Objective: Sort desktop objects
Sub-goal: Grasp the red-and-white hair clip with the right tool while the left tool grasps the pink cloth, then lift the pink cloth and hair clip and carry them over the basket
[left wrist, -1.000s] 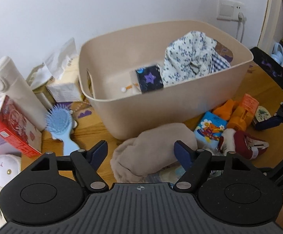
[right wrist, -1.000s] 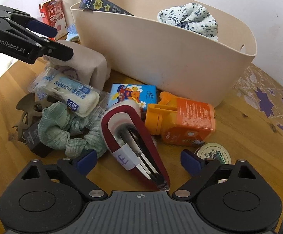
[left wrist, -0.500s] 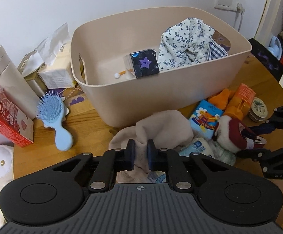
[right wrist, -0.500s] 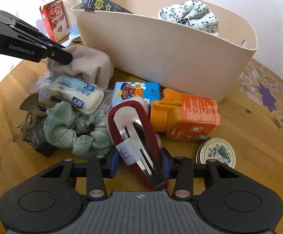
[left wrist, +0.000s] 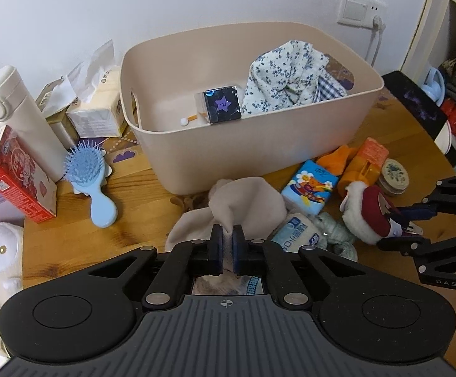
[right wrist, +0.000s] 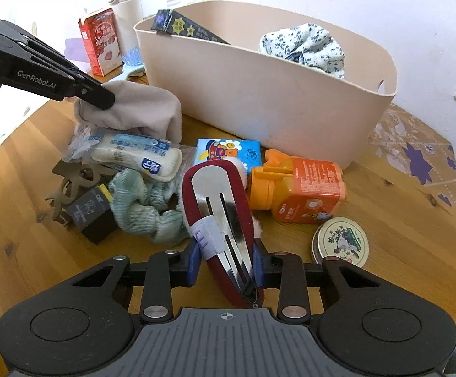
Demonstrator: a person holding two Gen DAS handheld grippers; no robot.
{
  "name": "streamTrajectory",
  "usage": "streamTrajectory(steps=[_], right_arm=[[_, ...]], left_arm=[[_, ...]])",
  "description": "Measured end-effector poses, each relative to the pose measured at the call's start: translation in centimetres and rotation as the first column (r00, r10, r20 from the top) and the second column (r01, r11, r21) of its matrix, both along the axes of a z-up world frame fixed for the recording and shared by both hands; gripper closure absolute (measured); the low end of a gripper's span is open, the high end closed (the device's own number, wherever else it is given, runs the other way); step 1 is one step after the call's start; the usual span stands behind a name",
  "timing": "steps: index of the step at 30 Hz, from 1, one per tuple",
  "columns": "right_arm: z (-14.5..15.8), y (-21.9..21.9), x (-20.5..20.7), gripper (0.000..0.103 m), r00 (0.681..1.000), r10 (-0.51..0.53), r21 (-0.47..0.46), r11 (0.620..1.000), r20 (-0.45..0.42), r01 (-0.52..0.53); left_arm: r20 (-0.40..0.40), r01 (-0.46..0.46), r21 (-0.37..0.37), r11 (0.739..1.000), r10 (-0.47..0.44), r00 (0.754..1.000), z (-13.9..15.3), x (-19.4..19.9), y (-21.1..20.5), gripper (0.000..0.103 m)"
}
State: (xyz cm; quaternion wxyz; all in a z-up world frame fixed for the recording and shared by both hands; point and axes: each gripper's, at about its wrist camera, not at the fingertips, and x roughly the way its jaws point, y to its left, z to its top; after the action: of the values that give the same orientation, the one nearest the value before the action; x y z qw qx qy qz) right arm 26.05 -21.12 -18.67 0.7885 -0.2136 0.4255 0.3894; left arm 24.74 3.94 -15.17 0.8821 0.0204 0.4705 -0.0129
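Claws have both just clamped: left claw (left wrist: pixel 227 245) pinches the beige cloth (left wrist: pixel 247 204), right claw (right wrist: pixel 226 264) is closing on the red hair clip (right wrist: pixel 221 216); both are ready for the tub (left wrist: pixel 259 163).

Both cameras look steeply down at the bin (left wrist: pixel 247 144) from close by; the left view faces its long side from the front, open top visible; the right view (right wrist: pixel 259 94) looks from the bin's right-front, lower; both share the clutter before it.
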Motion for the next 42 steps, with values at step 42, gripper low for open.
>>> streamTrajectory(steps=[42], right_arm=[[9.8, -5.0, -2.3, 0.071, 0.967, -0.102, 0.112, 0.991, 0.232, 0.077]], left_arm=[[0.222, -0.051, -0.068, 0.996, 0.065, 0.973, 9.9, -8.5, 2.6, 0.099]])
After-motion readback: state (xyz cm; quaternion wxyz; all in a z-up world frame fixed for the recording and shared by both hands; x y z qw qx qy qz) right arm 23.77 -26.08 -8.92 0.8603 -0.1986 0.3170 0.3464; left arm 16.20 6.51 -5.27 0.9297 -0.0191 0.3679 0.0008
